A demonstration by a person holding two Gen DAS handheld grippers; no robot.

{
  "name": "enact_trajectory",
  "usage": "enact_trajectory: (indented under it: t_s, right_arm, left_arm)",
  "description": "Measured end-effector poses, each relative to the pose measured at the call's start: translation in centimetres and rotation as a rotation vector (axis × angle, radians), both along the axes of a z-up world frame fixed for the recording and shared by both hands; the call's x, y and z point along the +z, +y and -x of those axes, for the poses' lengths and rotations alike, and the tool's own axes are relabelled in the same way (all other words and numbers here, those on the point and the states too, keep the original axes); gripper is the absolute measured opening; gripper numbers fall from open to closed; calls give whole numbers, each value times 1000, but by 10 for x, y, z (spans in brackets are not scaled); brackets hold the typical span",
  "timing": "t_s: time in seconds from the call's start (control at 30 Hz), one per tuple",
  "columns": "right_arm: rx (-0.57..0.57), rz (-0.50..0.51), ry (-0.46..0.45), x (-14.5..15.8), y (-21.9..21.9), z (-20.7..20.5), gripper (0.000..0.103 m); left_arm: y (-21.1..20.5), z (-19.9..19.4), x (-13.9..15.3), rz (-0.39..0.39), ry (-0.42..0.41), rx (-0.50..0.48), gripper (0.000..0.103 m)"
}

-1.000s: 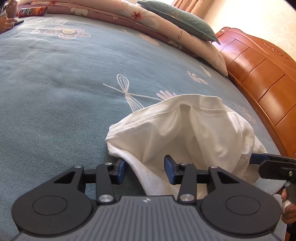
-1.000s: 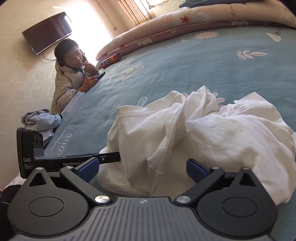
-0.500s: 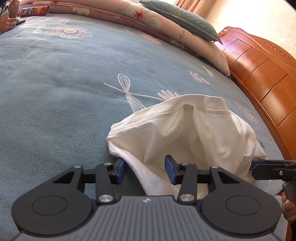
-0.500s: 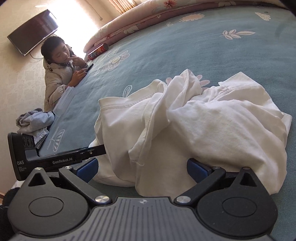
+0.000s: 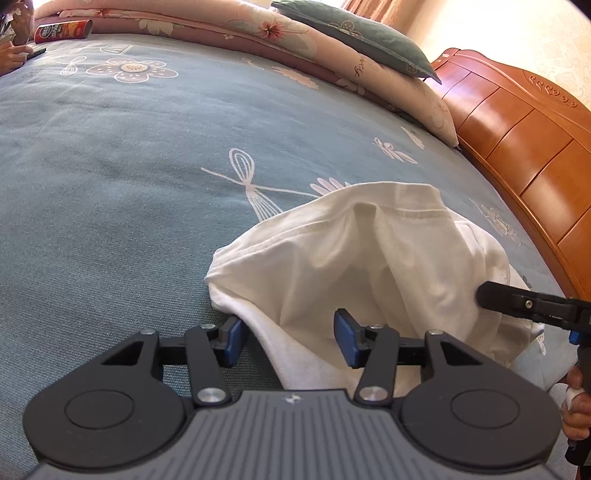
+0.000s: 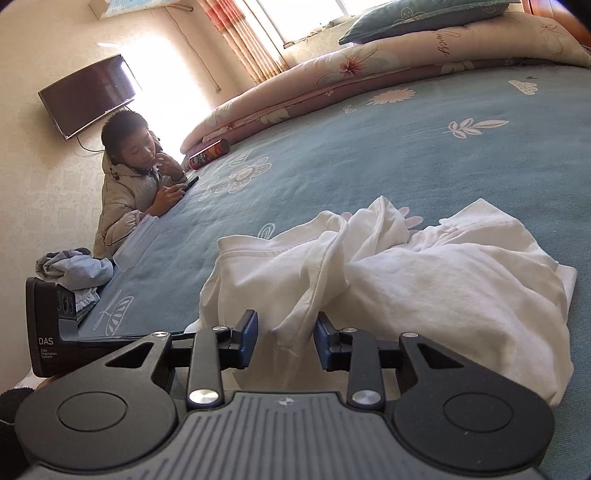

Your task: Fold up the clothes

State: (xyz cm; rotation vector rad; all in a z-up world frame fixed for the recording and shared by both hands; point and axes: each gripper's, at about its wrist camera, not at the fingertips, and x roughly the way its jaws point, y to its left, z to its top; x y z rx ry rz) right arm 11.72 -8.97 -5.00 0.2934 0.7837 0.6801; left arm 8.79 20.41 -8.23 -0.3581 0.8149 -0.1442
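1. As the white shirt [image 5: 362,266] lies crumpled on the blue bed [image 5: 129,177] in the left wrist view, its long side runs from the camera away toward the wooden bed end [image 5: 524,133].
2. Its near edge sits between the blue pads of the left hand-held gripper [image 5: 288,341]. The jaws are opening and the pads do not squeeze the cloth.
3. The right hand-held gripper [image 5: 484,293] pokes in from the right and touches the shirt. A pink quilt [image 5: 258,29], a green pillow [image 5: 354,33] and a red can [image 5: 62,31] lie far back.
4. In the right wrist view, the shirt [image 6: 424,280] spreads left to right.
5. A hanging fold sits between the pads of the right hand-held gripper [image 6: 286,339]. Its jaws are closing, but a small gap shows on the left.
6. A person [image 6: 133,184] leans on the far bed edge. Grey clothes [image 6: 74,267] lie at the left, well apart.
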Motion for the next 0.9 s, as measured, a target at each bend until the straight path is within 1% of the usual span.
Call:
enact_trajectory:
  t_s: [0.03,0.07,0.1,0.13,0.2,0.4,0.47,0.5,0.57,0.63,0.7,0.73,0.8,0.9]
  right_arm:
    - [-4,5,7,-3,2,-2,31]
    - [-2,3,21,-6,2,-3,20]
    - [0,-1,36,-9,2,-4,13]
    - [7,-13,36,-9,0,-3,13]
    - [19,-13,0,-1,-5,1,10]
    - [30,76,-161,48,-35,0,8]
    - [36,105,-186,60,-49,-2,8]
    - [51,103,-169,64,-57,-4,8]
    - [71,55,-129,66,-72,-8,8]
    - [87,0,-71,61,-84,-13,9]
    - [79,-52,-40,53,-92,-15,10]
    - [72,-98,-10,48,-96,-17,11]
    - [34,-160,20,38,-103,-20,12]
    - [-11,-178,58,27,-104,-26,15]
  left_arm:
    - [0,0,0,-1,0,1,50]
    - [-1,0,0,-3,0,0,50]
    - [-1,0,0,-7,0,-2,50]
    - [-2,0,1,-13,1,-6,50]
    - [-3,1,2,-26,2,-14,50]
    - [-8,5,9,-39,-16,-61,51]
    - [-11,6,13,-45,-28,-83,54]
    - [-12,7,14,-49,-33,-90,56]
    - [-15,6,16,-53,-41,-103,57]
    - [-18,1,16,-52,-34,-108,57]
    - [-22,-4,13,-53,-21,-111,57]
    - [-24,-6,12,-54,-17,-115,57]
    - [-27,-9,8,-61,-2,-119,57]
    - [-30,-12,5,-80,9,-122,57]
